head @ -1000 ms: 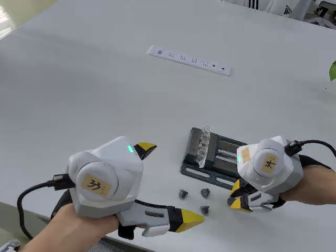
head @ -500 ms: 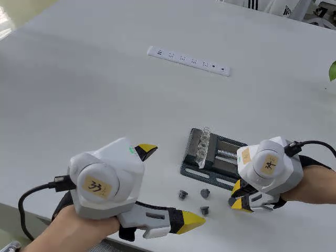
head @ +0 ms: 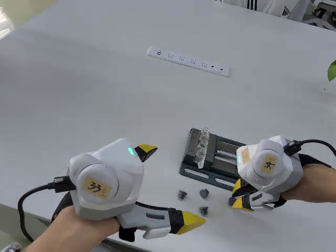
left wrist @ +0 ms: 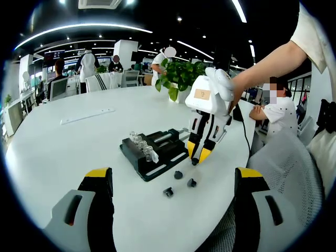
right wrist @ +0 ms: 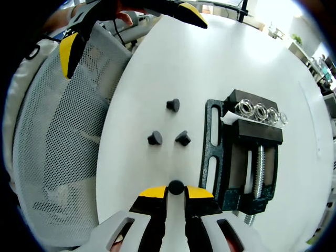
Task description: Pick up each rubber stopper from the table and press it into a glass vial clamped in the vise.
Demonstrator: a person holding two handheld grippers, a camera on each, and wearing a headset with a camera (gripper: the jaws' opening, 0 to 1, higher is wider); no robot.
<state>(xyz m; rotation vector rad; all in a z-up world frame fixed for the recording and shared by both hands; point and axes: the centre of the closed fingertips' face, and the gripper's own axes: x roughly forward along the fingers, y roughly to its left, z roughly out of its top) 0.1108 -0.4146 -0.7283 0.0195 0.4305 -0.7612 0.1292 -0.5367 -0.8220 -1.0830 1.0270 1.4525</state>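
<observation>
Pinching one rubber stopper (right wrist: pixel 176 186), the right gripper (right wrist: pixel 176 193) hovers beside the vise (right wrist: pixel 247 157); left gripper (head: pixel 172 185) (tagged "33") gapes empty.

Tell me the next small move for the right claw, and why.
Probably lift the right claw and carry it over the vise toward the glass vials. It looks shut on a rubber stopper at its tips, the vials look unstoppered, and three more stoppers lie on the table.
</observation>
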